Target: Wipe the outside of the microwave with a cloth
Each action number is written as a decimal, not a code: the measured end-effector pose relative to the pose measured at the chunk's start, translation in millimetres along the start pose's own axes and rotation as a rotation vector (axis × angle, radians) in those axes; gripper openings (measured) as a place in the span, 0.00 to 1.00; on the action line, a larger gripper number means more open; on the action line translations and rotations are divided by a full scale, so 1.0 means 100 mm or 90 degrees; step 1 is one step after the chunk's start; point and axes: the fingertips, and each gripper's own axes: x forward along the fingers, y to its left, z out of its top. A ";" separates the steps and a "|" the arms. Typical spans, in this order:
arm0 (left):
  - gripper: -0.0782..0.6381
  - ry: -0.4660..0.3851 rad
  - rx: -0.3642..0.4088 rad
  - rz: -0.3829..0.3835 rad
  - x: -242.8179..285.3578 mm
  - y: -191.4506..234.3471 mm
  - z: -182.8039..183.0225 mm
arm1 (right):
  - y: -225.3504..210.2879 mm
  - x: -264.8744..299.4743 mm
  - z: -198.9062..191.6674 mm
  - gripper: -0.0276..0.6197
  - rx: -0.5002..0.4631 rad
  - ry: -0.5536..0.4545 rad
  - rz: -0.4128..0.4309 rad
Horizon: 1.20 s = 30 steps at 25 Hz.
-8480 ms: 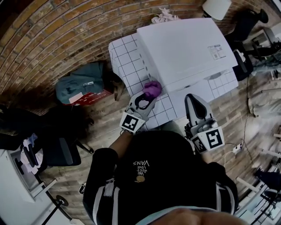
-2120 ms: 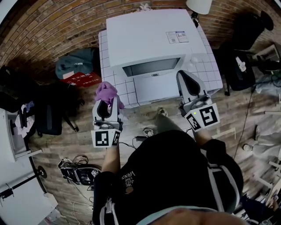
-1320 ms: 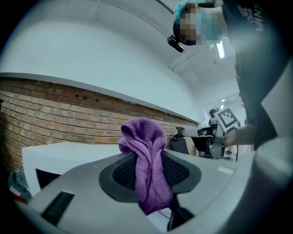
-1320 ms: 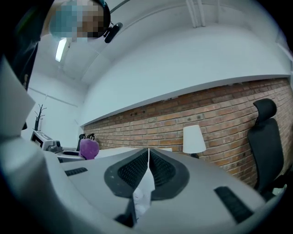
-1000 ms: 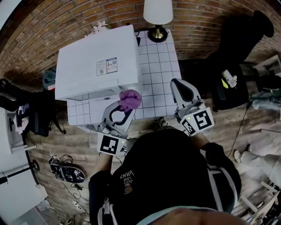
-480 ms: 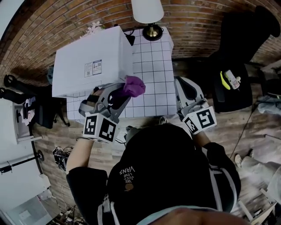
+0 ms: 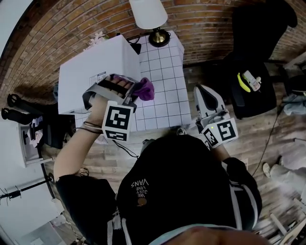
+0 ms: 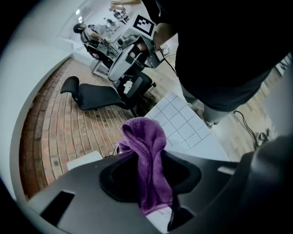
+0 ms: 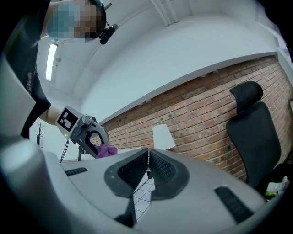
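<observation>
Purple cloth held up beside the microwave

Lower right of centre, the right gripper (image 7: pixel 203 93) hangs over the tiled desk (image 7: pixel 165 103), jaws pressed together on nothing. Left of centre, the left gripper (image 7: pixel 133 92) pinches the purple cloth (image 7: pixel 145 88) just beside the white microwave (image 7: pixel 91 72)'s right edge. A lamp (image 7: pixel 149 14) stands at the top.

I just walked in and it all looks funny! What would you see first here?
The bright purple cloth jumps out: the left gripper pinches it right beside the big white microwave. The microwave sits on a white tiled table against a brick wall, with a lamp behind it. The right gripper hangs shut and empty by the table's edge.
</observation>
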 end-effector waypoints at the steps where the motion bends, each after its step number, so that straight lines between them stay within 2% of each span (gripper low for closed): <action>1: 0.31 0.007 0.018 -0.015 0.04 -0.02 0.00 | -0.03 -0.02 0.00 0.05 0.001 -0.002 -0.006; 3: 0.31 0.028 0.068 -0.051 0.12 -0.11 -0.02 | -0.08 -0.07 0.00 0.05 0.002 -0.005 -0.018; 9: 0.31 0.125 0.267 -0.171 0.35 -0.35 -0.19 | -0.25 -0.13 -0.02 0.05 0.015 -0.010 -0.041; 11: 0.31 0.144 0.298 -0.208 0.40 -0.36 -0.23 | -0.30 -0.14 -0.01 0.05 0.019 -0.013 -0.047; 14: 0.31 0.151 0.305 -0.247 0.46 -0.36 -0.27 | -0.40 -0.17 -0.03 0.05 0.028 -0.013 -0.059; 17: 0.31 0.160 0.301 -0.264 0.54 -0.32 -0.36 | -0.55 -0.20 -0.06 0.05 0.035 -0.011 -0.079; 24: 0.31 0.180 0.282 -0.285 0.76 -0.13 -0.58 | -0.85 -0.25 -0.11 0.05 0.056 -0.011 -0.125; 30: 0.31 0.208 0.262 -0.288 1.02 0.19 -0.85 | -1.04 -0.30 -0.16 0.05 0.074 -0.010 -0.160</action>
